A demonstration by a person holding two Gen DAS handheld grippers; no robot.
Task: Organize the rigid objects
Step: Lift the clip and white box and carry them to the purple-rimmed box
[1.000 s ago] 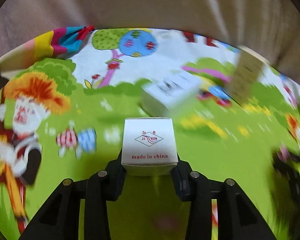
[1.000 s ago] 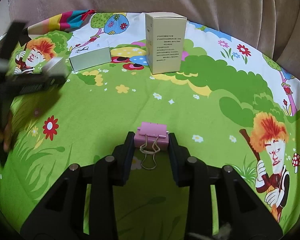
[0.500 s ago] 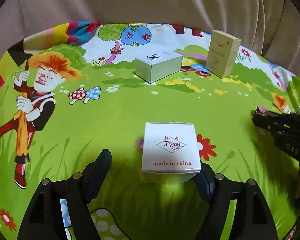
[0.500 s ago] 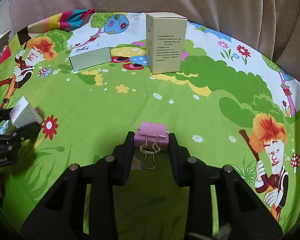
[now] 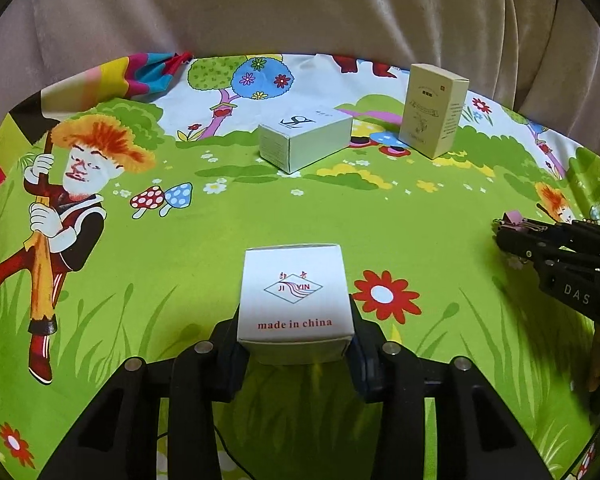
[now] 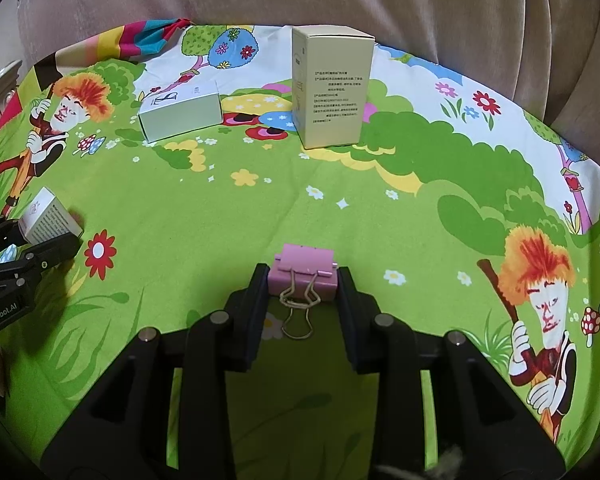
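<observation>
Two grippers, each loaded, over the cartoon cloth.
Left gripper jaws closing on the small white box, pads on its sides; light, crushable card, so hold low and gently. Right gripper pinches a pink binder clip, stiff, slick. Both well short of the tall box.

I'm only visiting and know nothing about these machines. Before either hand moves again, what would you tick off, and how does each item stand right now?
1. Left tool on the small white box: its jaws are closing with the box between them, pads at both sides. Ok.
2. Right tool holding the pink binder clip: shut on it. Ok.
3. The two tools are apart, green cloth between them. Ok.
4. Flat white box and tall cream box stand at the back, clear of both tools. Ok.
5. Whether the small white box rests on the cloth or is lifted: cannot tell.
</observation>
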